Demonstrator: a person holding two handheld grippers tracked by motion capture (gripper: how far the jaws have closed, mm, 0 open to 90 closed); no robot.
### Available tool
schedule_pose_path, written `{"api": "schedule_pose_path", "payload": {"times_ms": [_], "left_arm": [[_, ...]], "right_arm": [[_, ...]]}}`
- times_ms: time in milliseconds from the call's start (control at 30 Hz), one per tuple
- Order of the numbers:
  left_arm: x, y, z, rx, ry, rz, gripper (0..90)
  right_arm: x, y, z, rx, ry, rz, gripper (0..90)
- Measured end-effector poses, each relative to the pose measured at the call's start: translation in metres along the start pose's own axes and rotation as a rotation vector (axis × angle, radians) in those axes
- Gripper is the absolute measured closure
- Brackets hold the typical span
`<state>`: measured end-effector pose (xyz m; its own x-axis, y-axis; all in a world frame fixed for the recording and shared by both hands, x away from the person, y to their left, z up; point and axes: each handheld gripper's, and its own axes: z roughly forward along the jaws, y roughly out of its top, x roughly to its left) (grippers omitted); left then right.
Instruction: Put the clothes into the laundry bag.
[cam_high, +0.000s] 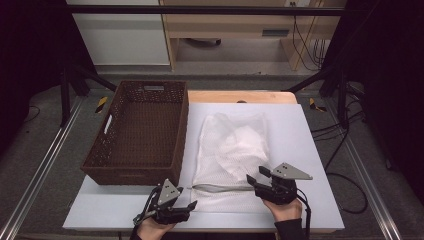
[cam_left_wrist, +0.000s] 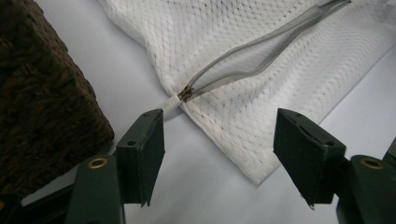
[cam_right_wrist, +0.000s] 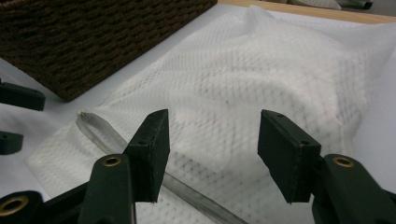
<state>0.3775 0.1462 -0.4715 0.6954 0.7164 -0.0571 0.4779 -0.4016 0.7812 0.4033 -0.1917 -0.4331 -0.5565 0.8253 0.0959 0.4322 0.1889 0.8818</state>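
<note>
Two grippers: left gripper (cam_high: 192, 205) and right gripper (cam_high: 251, 179), jaws of each held apart, nothing clamped.
Mesh bag (cam_high: 230, 150): white netted fabric, limp and rumpled, lying just ahead of both grippers.
Zipper (cam_left_wrist: 254, 60): grey tape, partly open, its end and pull just beyond the left jaws.
Basket (cam_high: 140, 132): dark woven, rectangular, left of the bag.
Risk: mesh judged likely to snag or bunch if the zipper is drawn without the bag held taut.
</note>
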Motion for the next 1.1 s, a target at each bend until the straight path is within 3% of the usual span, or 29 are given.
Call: {"api": "schedule_pose_path", "payload": {"times_ms": [333, 600, 1100], "left_arm": [[-0.001, -0.003, 0.006, 0.033, -0.04, -0.002, 46.3], [-0.006, -0.006, 0.012, 0.059, -0.063, 0.016, 52.0], [-0.006, -0.006, 0.01, 0.072, -0.034, -0.007, 69.0]], "right_arm": [[0.021, 0.012, 0.022, 0.022, 0.04, -0.032, 43.5], [0.029, 0.015, 0.032, 0.035, 0.058, -0.031, 43.5], [0.056, 0.024, 0.056, 0.066, 0.103, -0.072, 43.7]]}}
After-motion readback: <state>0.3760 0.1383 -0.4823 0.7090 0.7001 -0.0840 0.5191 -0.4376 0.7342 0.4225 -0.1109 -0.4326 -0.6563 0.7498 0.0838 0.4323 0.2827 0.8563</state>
